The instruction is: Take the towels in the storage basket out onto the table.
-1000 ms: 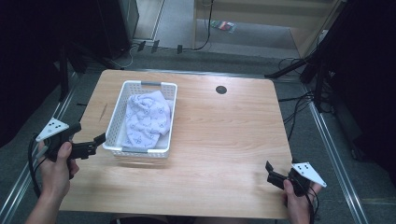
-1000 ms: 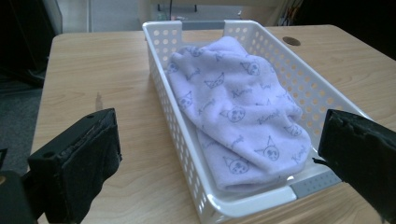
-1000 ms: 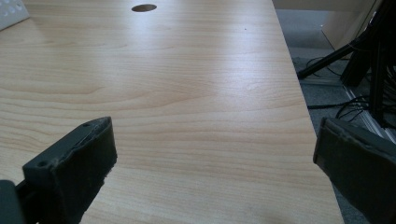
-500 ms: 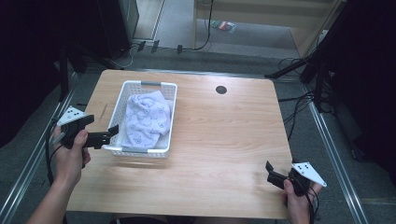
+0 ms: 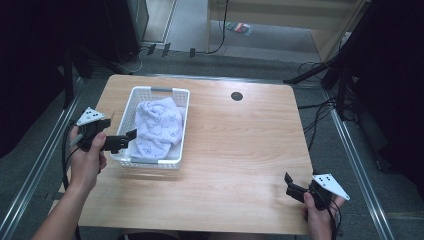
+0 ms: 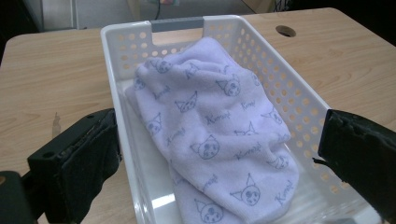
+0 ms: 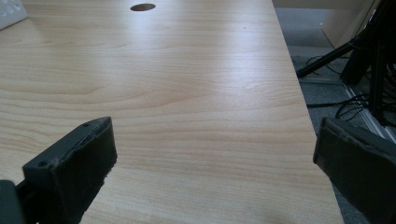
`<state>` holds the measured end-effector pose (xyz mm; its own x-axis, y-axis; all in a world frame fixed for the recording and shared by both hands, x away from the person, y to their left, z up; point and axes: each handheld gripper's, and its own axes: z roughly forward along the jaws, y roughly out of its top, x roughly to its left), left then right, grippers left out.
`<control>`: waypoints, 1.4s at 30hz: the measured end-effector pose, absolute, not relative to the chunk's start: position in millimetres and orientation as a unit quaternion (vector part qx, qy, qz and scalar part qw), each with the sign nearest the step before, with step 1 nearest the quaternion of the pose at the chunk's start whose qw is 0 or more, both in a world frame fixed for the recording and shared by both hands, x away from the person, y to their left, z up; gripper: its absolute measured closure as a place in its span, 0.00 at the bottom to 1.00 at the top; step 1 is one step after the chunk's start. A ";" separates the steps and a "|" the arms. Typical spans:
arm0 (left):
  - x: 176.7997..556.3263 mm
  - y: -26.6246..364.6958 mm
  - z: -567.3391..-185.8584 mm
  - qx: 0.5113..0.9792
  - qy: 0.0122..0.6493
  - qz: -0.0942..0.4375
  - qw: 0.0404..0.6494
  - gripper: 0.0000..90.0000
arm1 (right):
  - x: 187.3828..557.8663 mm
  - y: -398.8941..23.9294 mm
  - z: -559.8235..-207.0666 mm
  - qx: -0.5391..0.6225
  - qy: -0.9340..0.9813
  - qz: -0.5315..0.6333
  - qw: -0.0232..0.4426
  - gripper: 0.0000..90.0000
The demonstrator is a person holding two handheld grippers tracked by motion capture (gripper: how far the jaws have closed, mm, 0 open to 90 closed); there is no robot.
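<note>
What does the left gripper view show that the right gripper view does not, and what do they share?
Left gripper view: open jaws over a white basket holding a lilac towel printed with cat faces. Right gripper view: open jaws over bare wood near the table's edge, with cables on the floor beyond. Both share the wooden table and its round hole.

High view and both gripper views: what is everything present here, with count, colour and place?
Basket: one, white, perforated, grey handle strip, on the table's left part.
Towel: one, pale lilac with cat-face print, bunched inside the basket.
Table: one, light wood, centre.
Cable hole: one, dark, round, far side of the table.
Cables: several, black, on the floor to the right.
Left hand-held gripper: one, black, open, at the basket's near left rim, jaws pointing at the towel.
Right hand-held gripper: one, black, open, over the table's near right corner.
</note>
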<state>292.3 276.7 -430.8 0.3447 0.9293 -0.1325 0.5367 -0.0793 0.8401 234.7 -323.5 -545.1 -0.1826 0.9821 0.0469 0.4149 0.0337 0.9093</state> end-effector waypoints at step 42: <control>366.2 231.8 -456.4 0.734 0.530 0.187 0.381 0.00 | 235.3 -324.9 -545.2 0.550 0.636 0.433 0.327 0.00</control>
<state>366.2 231.8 -456.4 0.3674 0.9210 -0.1295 0.6351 -0.1467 0.7584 235.3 -324.9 -545.2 -0.1825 0.9814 0.0600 0.4159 0.0218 0.9092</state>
